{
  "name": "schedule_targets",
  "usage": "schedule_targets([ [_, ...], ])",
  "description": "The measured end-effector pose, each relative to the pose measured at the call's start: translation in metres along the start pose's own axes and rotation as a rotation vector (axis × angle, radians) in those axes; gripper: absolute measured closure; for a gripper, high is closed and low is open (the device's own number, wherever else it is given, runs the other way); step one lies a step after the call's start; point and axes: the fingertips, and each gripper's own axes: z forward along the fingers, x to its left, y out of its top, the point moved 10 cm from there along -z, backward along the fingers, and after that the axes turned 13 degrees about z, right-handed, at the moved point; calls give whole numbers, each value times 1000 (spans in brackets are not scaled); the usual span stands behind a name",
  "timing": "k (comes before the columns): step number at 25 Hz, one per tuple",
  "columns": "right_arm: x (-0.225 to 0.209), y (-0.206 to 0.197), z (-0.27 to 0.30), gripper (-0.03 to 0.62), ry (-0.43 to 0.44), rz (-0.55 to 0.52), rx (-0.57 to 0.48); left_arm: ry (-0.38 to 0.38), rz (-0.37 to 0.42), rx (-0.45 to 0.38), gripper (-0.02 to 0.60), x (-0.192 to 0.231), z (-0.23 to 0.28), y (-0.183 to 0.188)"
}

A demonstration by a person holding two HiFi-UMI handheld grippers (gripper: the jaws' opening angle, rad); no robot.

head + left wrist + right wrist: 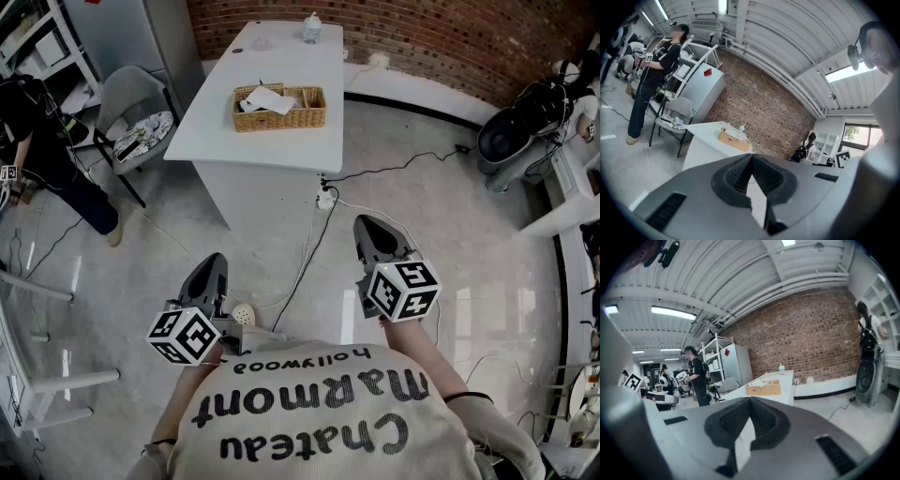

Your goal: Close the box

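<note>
An open-topped wicker box (279, 108) with white paper inside stands on the white table (281, 56), well ahead of me; it also shows in the left gripper view as the wicker box (733, 138) and in the right gripper view as the wicker box (763, 389). My left gripper (214, 258) hangs over the floor near my body, jaws shut with nothing between them (751, 155). To its right my right gripper (367, 221) is also over the floor, shut and empty (750, 399). Both are far from the table.
A small bottle (311, 28) stands at the table's far end. A grey chair (131, 103) sits left of the table, with a person in black (37, 141) beyond it. Cables and a power strip (325, 197) lie on the floor before the table. Dark equipment (511, 131) stands at right.
</note>
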Motion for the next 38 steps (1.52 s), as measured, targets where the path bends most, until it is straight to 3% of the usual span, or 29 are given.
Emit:
schedule_targets([
  [11,5,-3,26,591,-18,15,-5,-34,-2,3,580,30,23,12],
  [16,17,13,71,591,-20,104,-71,-74,3,5,580,72,56,39],
  [22,50,32,135,591,-51,120,-116,-124,43,-17,580,134,93,92],
  [27,78,23,185,591,-87,168,-128,-178,77,5,580,186,110,110],
  [38,94,-17,232,591,-176,206,28,-199,-21,122,580,245,142,85],
])
